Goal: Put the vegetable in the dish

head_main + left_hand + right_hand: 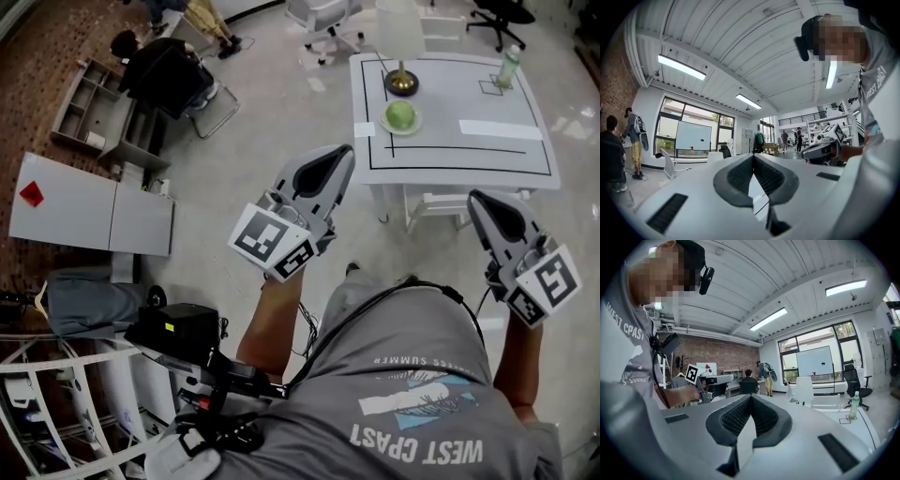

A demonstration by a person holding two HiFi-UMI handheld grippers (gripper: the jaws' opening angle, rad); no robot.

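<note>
In the head view, both tongs were seen raised in front of the person's body, neither over the white bench (469,155) ahead. The left tongs (343,154) were pointed up and forward, their marker cube (274,244) turned back toward the person. The right tongs (478,199) were held to the right of them at about the same height. The round green vegetable (400,113) was found already lying on the small pale dish (400,131). The dish sat ahead of the left tongs' tips and slightly to their right, well apart from them, and ahead and to the left of the right tongs. A lamp with a brass foot (401,82) was set just beyond the dish. A bottle (507,67) was placed far ahead of the right tongs, at the bench's far corner.

In the left gripper view, the left tongs (753,156) were shown fully closed, the ribbed pads (740,174) pressed together at the tips, with nothing caught between them. The right tongs were seen off to their right, gripped in the person's hand (851,151).

In the right gripper view, the right tongs (751,397) were likewise seen closed tip to tip and empty. The left tongs were visible off to their left. The bottle was seen ahead and to the right, standing on the bench.
</note>
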